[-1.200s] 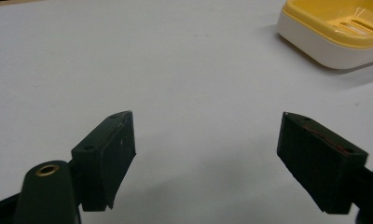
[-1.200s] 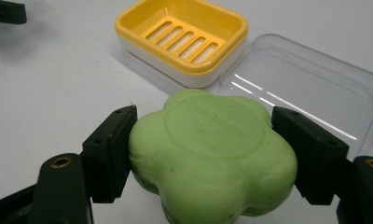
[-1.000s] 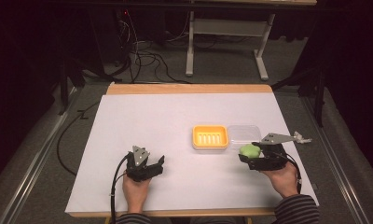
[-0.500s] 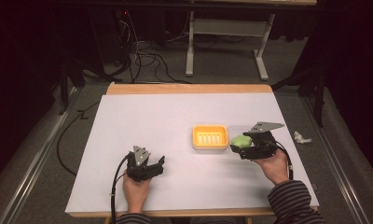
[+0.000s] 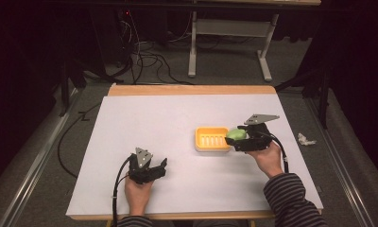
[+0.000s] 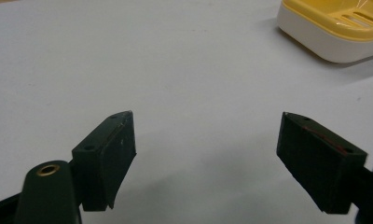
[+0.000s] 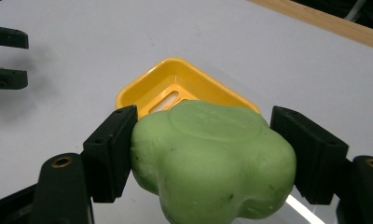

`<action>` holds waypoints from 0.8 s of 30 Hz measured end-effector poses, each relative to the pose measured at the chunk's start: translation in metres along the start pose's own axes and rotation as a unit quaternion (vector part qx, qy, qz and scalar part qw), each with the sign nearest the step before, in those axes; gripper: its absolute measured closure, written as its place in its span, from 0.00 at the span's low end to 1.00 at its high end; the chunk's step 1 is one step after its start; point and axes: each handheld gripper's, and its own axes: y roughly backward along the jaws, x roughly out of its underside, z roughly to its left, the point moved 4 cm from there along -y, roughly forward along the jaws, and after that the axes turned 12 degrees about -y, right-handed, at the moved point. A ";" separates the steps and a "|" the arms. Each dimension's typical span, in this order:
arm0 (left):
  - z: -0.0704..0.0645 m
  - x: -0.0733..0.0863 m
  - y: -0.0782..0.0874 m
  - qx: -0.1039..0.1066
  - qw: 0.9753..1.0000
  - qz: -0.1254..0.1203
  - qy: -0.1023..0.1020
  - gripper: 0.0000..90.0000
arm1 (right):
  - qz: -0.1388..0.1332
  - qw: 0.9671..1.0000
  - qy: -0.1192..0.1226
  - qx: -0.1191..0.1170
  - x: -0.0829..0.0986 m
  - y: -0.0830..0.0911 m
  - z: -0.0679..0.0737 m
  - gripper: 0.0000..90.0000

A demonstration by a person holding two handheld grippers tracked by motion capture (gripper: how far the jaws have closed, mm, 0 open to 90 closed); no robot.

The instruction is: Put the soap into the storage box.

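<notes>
Presently the right gripper [image 5: 236, 140] clamps the green soap [image 7: 212, 158] just beside the yellow soap dish [image 5: 211, 138]. Left gripper [image 6: 208, 158] rests wide apart on the table [image 5: 177, 113], holding nothing.

Green soap [image 5: 236, 134] beside yellow dish [image 5: 211, 139]

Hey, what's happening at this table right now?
A person is working with two handheld tongs. The right tongs are clamped on a green soap bar, held at the right edge of the yellow soap dish, likely to set it in. The left tongs sit open and idle on the white table.
</notes>
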 end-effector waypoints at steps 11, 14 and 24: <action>0.000 0.000 0.000 0.001 1.000 -0.001 0.001 0.23 | 0.016 1.000 0.002 -0.002 -0.011 -0.031 0.007 0.30; 0.000 0.000 0.000 0.002 1.000 0.000 0.002 0.23 | 0.027 1.000 0.007 -0.002 -0.012 -0.045 0.010 0.30; 0.000 0.000 0.000 0.002 1.000 0.002 0.002 0.23 | 0.041 0.999 0.013 0.001 -0.017 -0.061 0.014 0.30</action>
